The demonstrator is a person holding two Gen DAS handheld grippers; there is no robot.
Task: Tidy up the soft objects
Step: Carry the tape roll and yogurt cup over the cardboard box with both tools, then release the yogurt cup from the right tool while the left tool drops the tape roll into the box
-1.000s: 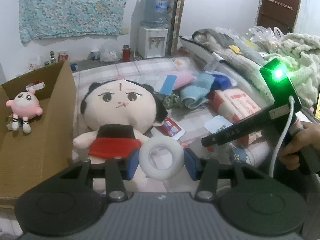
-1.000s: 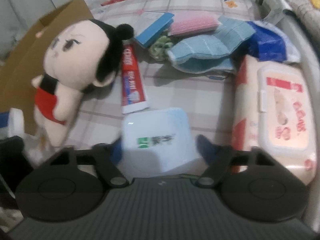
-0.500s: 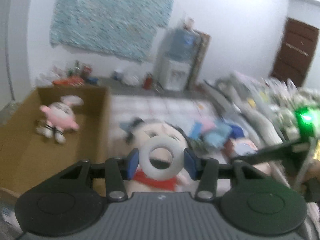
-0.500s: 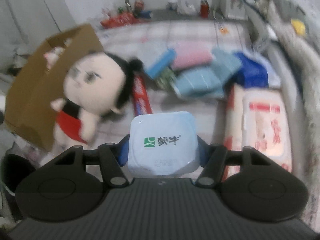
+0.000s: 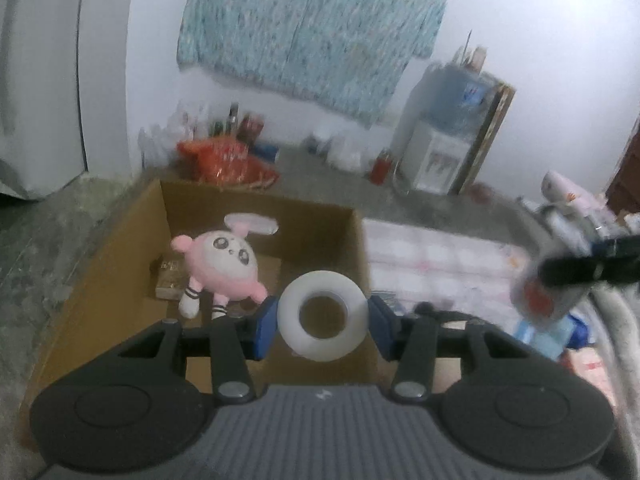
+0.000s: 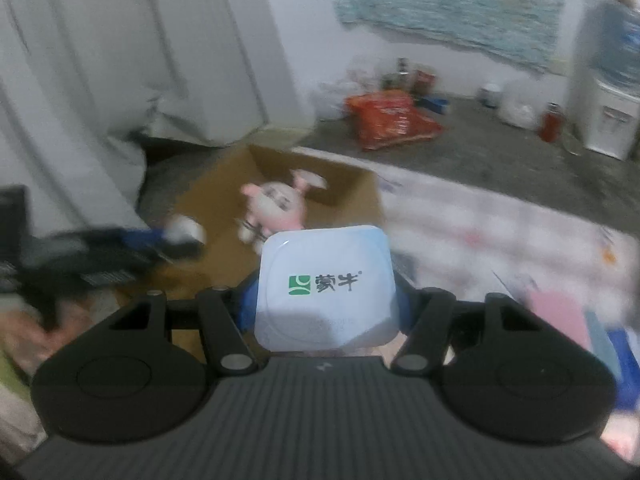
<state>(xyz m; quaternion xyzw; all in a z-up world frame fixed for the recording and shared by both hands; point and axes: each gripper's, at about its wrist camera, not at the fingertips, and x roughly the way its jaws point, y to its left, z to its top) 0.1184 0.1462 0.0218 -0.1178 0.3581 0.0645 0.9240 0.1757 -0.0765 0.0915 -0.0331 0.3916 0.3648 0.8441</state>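
My left gripper (image 5: 323,322) is shut on a white soft ring (image 5: 323,316), held above the near right corner of an open cardboard box (image 5: 120,240). A pink and white plush (image 5: 220,268) lies inside that box. My right gripper (image 6: 324,304) is shut on a pale blue square pack (image 6: 324,280) with a green logo, raised over the bed and facing the cardboard box (image 6: 360,196) and the pink plush (image 6: 276,208). The left gripper with the ring (image 6: 186,232) shows blurred at the left of the right wrist view. The right gripper's arm (image 5: 588,268) crosses the left wrist view at the right.
A checked bedsheet (image 5: 440,256) lies right of the box. On the floor beyond are a red bag (image 5: 228,160), bottles and a water dispenser (image 5: 444,152). A white curtain (image 6: 100,60) hangs at the left. Folded cloths (image 6: 560,316) lie at the right.
Both grippers rose and swung left from the clutter on the bed toward the cardboard box. The right one lifted the blue pack off the sheet. The big black-haired doll dropped out of view.
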